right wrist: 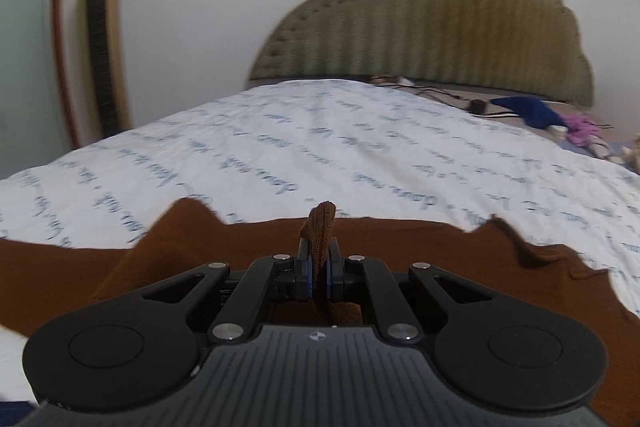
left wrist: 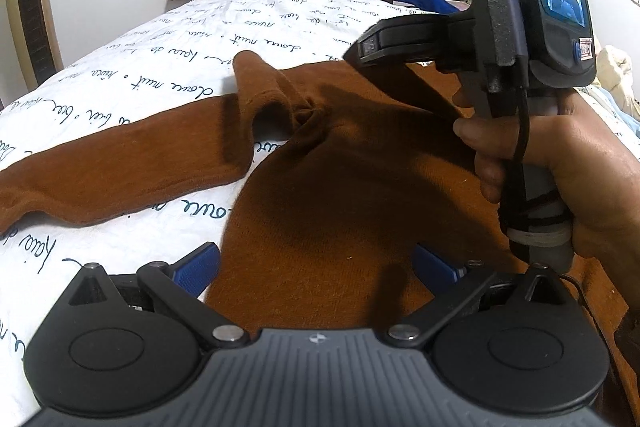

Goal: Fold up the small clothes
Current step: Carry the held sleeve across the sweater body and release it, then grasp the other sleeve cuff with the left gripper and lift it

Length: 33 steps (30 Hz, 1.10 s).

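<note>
The right hand-held gripper point(right wrist: 319, 275) pinches a fold of the brown sweater point(left wrist: 340, 187) on the bed point(left wrist: 160, 67); the left hand-held gripper point(left wrist: 316, 267) hovers spread wide above it.

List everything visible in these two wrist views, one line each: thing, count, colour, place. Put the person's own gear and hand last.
Sweater: 1, brown, spread on the bedspread.
Bedspread: 1, white with dark script, covering the bed.
Headboard: 1, olive, tufted, far end.
Tower unit: 1, gold, by the wall.
Blue cloth: 1, near the headboard.
Left gripper: open, over the sweater.
Right gripper: shut on sweater fabric.
Right hand: holding its handle.
</note>
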{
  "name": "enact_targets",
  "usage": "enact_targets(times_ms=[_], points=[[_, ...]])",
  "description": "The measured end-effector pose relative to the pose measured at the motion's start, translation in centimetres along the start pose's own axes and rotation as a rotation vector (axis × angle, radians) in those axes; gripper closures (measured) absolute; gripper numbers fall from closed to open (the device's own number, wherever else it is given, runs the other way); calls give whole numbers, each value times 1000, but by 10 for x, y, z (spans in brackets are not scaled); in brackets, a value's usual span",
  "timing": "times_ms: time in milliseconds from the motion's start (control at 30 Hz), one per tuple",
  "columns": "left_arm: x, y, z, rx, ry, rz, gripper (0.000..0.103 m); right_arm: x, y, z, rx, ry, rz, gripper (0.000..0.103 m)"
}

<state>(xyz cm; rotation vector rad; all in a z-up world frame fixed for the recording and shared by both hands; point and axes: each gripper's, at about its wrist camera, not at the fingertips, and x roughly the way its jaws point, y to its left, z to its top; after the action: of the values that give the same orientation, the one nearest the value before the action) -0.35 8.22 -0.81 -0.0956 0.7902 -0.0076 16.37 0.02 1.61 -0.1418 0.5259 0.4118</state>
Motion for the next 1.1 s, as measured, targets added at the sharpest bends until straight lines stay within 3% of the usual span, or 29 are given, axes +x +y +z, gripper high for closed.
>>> enact_targets(times_ms=[167,267,467,633,733,800,867,967,1100], points=[[0,-5,-2,20,6,19,0,10,1,-1,14,47,28,91],[-3,-3,-2,21,2,20,0,9,-9,-5,84,61,44,70],[-5,2,1,-11,-2,26,0,-36,-30,-9,189,-7,88,63],[-8,-2,1,-19,6,2,0,-31,-37,-30,241,153,107,61],[-11,-5,1,2,3,-1,0,-25,-36,-42,250,202,87,61],[-13,-6,0,13,0,6,0,-33,-35,-45,268,180,88,61],[-15,-4,1,11,0,10,0,-41,-37,-45,277,159,102,51],[-18,0,4,-25,9,-5,0,-47,-38,-47,256,159,69,50],[-20,5,6,-73,22,-18,0,-56,-42,-50,296,151,93,47]])
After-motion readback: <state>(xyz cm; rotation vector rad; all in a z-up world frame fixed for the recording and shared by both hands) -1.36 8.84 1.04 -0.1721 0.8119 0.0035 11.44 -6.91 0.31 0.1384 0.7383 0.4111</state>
